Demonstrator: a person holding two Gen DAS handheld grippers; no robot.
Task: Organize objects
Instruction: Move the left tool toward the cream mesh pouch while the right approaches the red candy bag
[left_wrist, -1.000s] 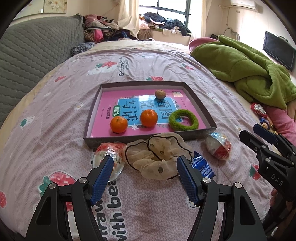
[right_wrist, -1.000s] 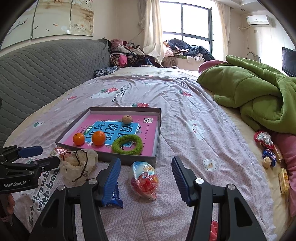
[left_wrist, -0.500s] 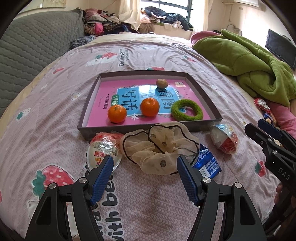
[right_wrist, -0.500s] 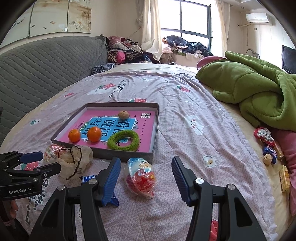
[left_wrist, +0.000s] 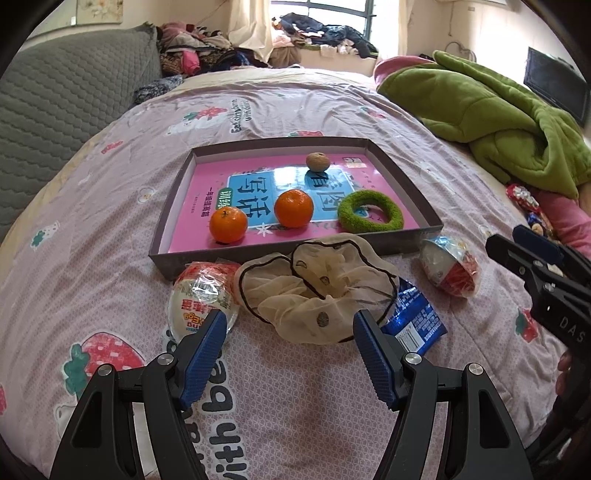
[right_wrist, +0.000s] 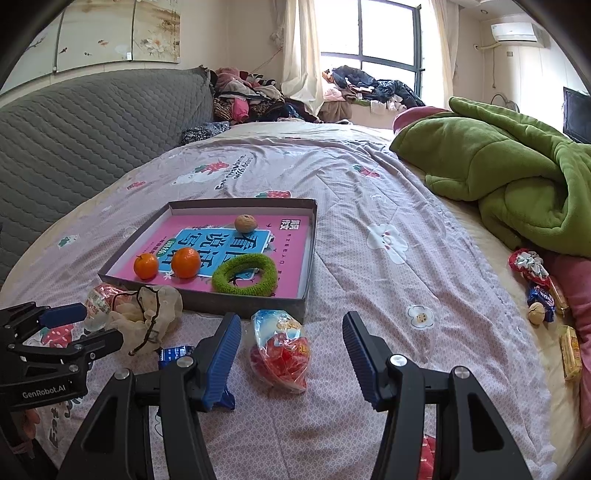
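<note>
On the bed's pink printed cover a shallow grey box holds a pink book, two oranges, a green ring and a walnut. Just before its near wall lie a cream scrunchie (touching a wrapped snack and a blue packet) and a red-and-white wrapped treat. Left gripper gapes around the scrunchie, right gripper around the treat, both released, clasping nothing.
</note>
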